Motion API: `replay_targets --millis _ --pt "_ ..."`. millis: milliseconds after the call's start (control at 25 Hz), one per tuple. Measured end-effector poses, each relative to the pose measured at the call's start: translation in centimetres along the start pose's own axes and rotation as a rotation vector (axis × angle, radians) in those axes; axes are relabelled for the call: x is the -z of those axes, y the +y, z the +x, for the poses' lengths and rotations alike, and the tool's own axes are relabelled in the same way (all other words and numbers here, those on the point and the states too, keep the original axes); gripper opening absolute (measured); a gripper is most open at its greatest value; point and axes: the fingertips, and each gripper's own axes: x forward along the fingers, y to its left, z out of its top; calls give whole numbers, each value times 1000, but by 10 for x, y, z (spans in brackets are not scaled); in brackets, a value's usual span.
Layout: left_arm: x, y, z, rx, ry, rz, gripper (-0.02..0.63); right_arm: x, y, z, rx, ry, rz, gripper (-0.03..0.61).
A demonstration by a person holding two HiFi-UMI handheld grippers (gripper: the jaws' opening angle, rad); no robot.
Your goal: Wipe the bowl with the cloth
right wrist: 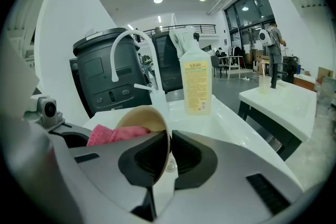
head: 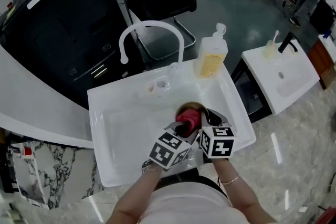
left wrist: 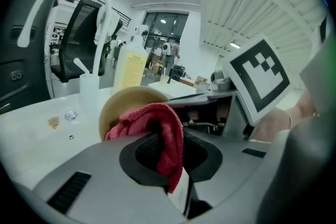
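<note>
The left gripper [left wrist: 169, 150] has its jaws closed on a red cloth [left wrist: 157, 118]. One fold hangs down between the pads and the bunched rest pushes forward into the mouth of the bowl [right wrist: 144, 115]. The right gripper [right wrist: 168, 157] stands just beside it, its jaws drawn narrow and pinching the bowl's thin rim, one pad inside the wall and one outside. The tan bowl is held tilted on its side above the basin of the white sink [head: 121, 113], near the sink's front right part, with its opening turned toward the left gripper. Behind the basin a white arched faucet [head: 149, 26] rises from the sink's back edge, and a yellow soap bottle [head: 211, 57] stands at the back right corner.
</note>
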Motion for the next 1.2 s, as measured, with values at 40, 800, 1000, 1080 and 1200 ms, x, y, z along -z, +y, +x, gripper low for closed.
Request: replay_targets --millis 40,800,1000,1080,1200 --pt "4 -2 2 9 22 10 60 0 -1 0 1 3 4 29" --pt "42 37 -12 -198 195 182 60 31 -23 10 43 83 44 34" --pt "39 52 -24 -228 173 149 60 35 -26 11 55 98 42 34" --pt "38 59 -29 -248 166 133 60 37 -28 11 59 105 40 34" --pt "36 71 -39 -286 155 104 60 39 -32 11 68 113 40 32"
